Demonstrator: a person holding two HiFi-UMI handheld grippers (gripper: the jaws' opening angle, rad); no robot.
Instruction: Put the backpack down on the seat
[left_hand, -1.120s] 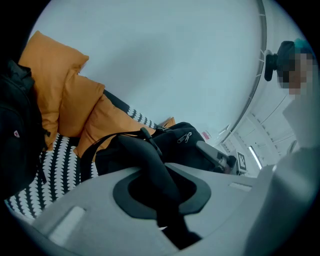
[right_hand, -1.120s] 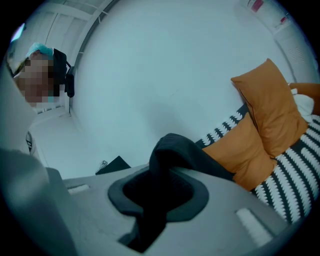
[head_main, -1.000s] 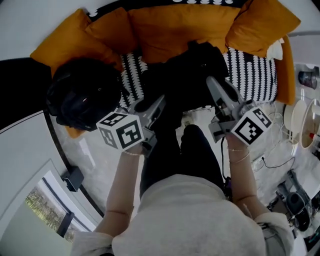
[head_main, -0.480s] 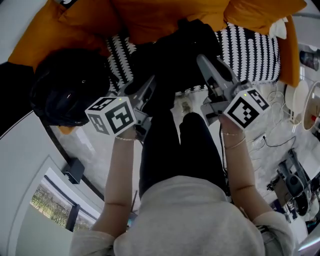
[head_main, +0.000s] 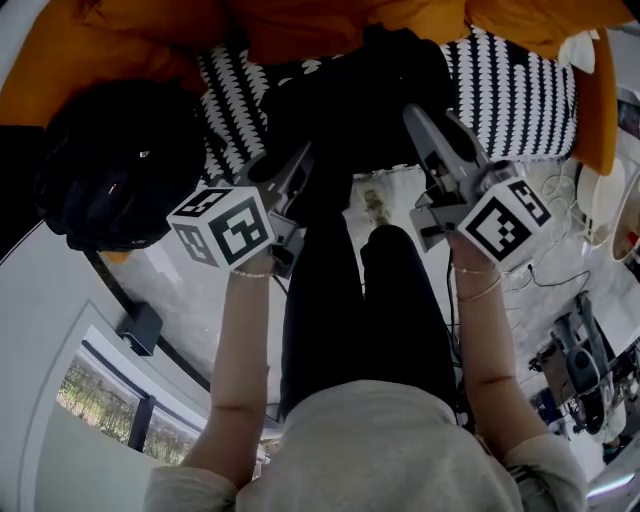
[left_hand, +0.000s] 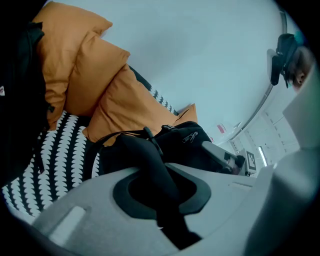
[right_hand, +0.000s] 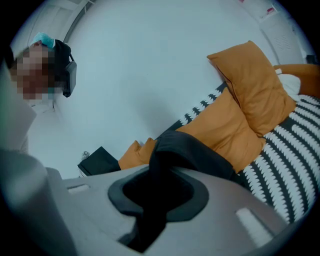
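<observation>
Nearest: the person's dark trousers (head_main: 365, 310), filling the middle of the head view.

Left gripper (left_hand: 159, 200): jaws pressed together on a black backpack strap (left_hand: 150, 160) that runs up through the jaw notch. The fingertips are buried under the strap.

Right gripper (right_hand: 150, 205): likewise clamped, on a second black strap (right_hand: 175, 150), with its tips covered by it.

Head view: both grippers reach into the black fabric backpack (head_main: 350, 100), where black on black swallows the straps and the outline. The backpack body sits over the front of the black-and-white zigzag-patterned seat cushion (head_main: 515, 100), between the grippers. Its underside is hidden, so contact with the seat cannot be confirmed.

Left of it: a black rounded glossy object (head_main: 115, 170), identity unclear.

Behind: orange fabric cushions (head_main: 300, 25), cut off by the frame top.

Farthest, in the gripper views: a plain pale wall (right_hand: 150, 65).
</observation>
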